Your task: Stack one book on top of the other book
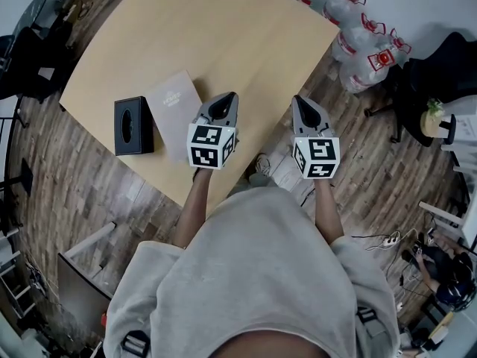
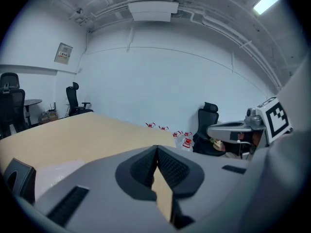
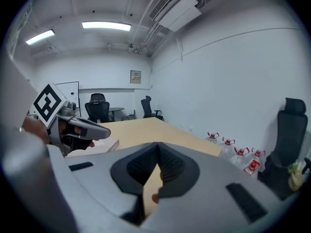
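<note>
Two books on a tan table point(image 1: 238, 28), not stacked; pale book point(image 1: 173, 107) lies flat near the table's near edge, black book point(image 1: 133, 125) flat right beside it on its left, long edges side by side, touching or a hair apart, cannot tell which; black book has an oval mark on its cover and looks thick; left gripper point(image 1: 226, 99) clenched, pads pressed together in the left gripper view, nothing between them; it hovers over the table just right of the pale book, apart from it, pointing away from the person and slightly down; right gripper point(image 1: 300, 103) also clenched and empty, pads meeting in the right gripper view; it hangs at the table's right edge, level with the left one, well apart from both books; person in a grey sweatshirt point(image 1: 253, 274) holds both, forearms out; water bottles point(image 1: 361, 39) with red caps stand on the wood floor point(image 1: 74, 192) beyond the table's far right corner
</note>
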